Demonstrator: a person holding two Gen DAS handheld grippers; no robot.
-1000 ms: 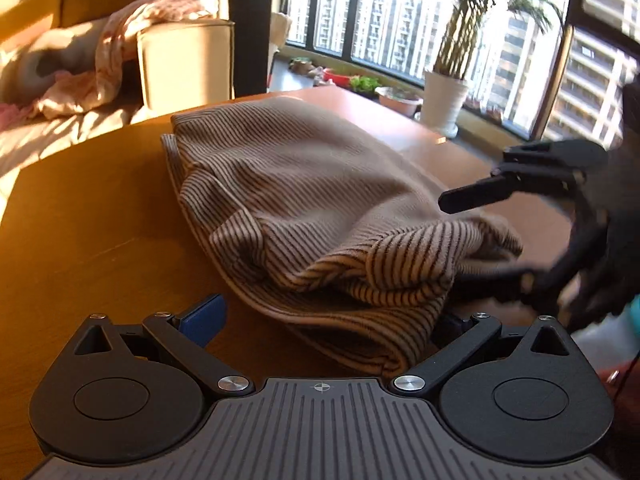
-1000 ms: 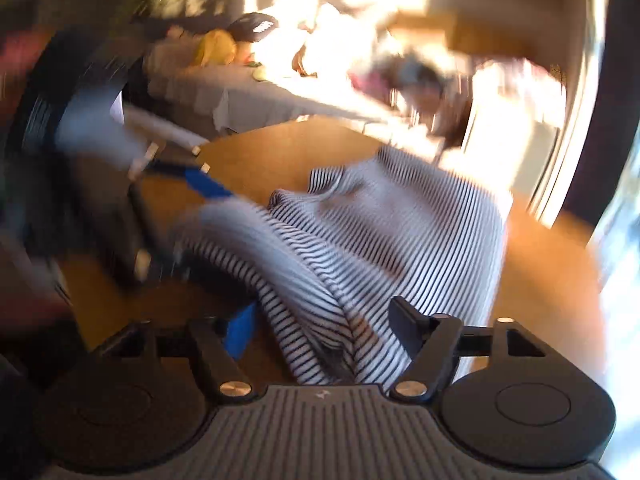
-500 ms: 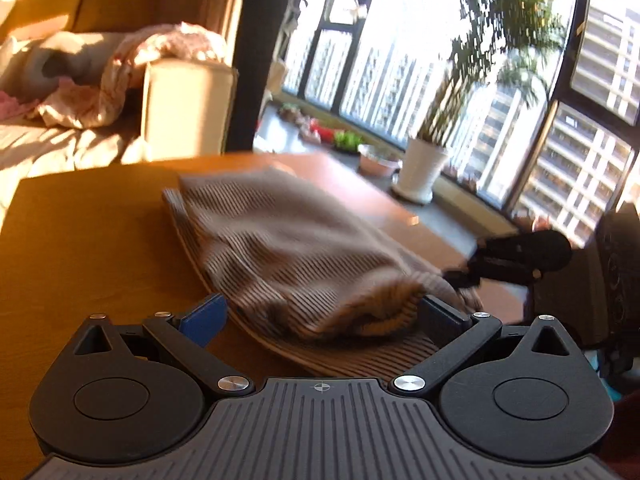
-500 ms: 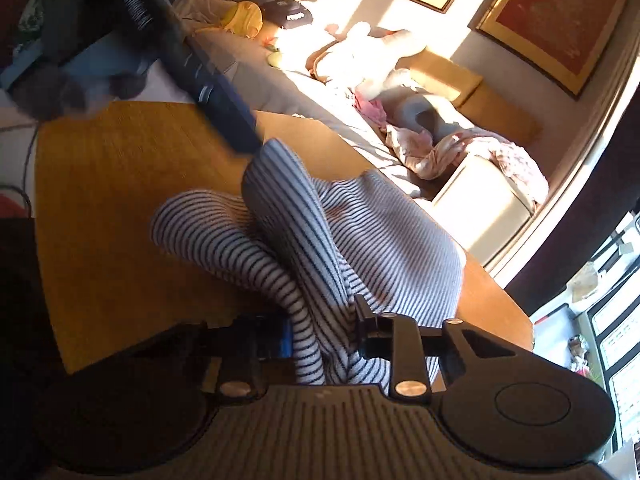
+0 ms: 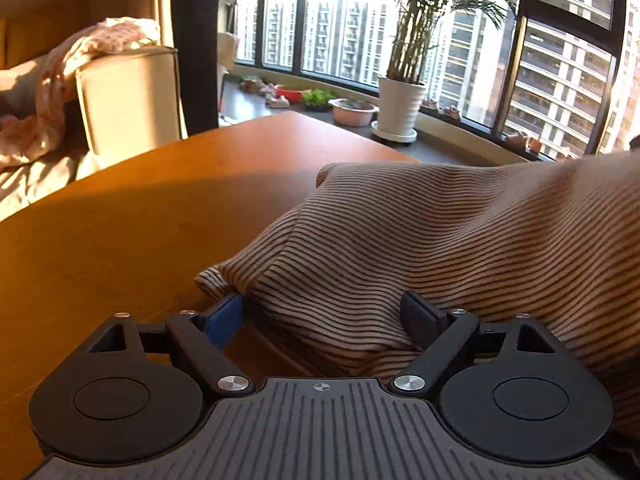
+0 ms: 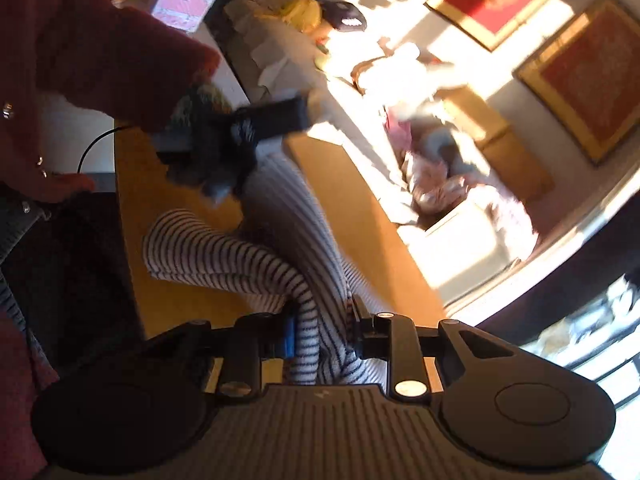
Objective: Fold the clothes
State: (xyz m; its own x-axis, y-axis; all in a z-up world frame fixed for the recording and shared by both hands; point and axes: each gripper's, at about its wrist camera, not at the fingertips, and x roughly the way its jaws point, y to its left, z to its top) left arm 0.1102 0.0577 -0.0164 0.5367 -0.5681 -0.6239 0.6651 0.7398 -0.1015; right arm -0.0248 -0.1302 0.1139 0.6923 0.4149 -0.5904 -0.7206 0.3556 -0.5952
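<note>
**Ana:** Fingers (image 6: 288,336) of the right gripper (image 6: 322,334) are clamped on a bunched fold of the striped top (image 6: 256,256); you can see the cloth squeezed between the blue pad and the black one. They have just been closing, and the cloth is between them.

**Ben:** And the left ones?

**Ana:** Wide apart. The left gripper (image 5: 326,320) straddles the near edge of the striped top (image 5: 420,248), blue finger (image 5: 224,320) beside the corner fold, black finger on top of the cloth. They have just been closing a little, with the cloth between them, but I see no squeeze on it.

**Ben:** Where does the top lie?

**Ana:** On the desk (image 5: 120,232), on the window side of it as the left camera sees it. From the left gripper it runs ahead and off to the right, rising at the right edge of that view, which I judge is where the right one lifts it.

**Ben:** So its long line runs between the two grippers?

**Ana:** Roughly, I think. In the right view the left gripper (image 6: 256,120) is beyond the top, at its far end, under a red sleeve (image 6: 100,52). Each hand is nearest its own end; the left one's edge is directly between its fingers, so my guess is it should close there next.
</note>
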